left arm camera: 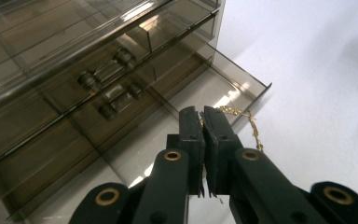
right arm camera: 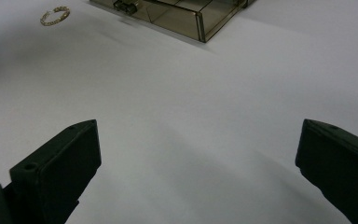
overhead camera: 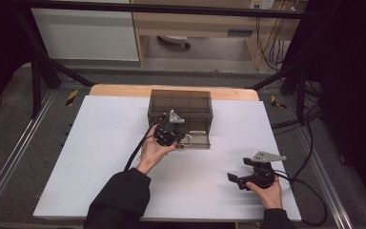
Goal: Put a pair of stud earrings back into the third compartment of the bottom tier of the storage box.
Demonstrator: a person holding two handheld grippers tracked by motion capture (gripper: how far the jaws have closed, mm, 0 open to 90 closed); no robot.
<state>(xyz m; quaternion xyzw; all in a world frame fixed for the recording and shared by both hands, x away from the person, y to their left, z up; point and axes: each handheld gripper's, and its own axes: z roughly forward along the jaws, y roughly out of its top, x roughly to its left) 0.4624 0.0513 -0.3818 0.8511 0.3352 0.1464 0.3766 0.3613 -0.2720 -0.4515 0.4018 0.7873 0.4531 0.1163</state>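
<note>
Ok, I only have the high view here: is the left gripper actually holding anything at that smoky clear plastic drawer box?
Observer: Yes. In the left gripper view the left gripper is shut on a thin gold chain, which trails out from between its jaws.
Operator: Where does the chain run?
Observer: Past the front corner of the pulled-out bottom drawer; I cannot tell whether it touches the wall.
Operator: And the right gripper?
Observer: The right gripper is wide open, with nothing between its jaws, over the bare white table.
</note>
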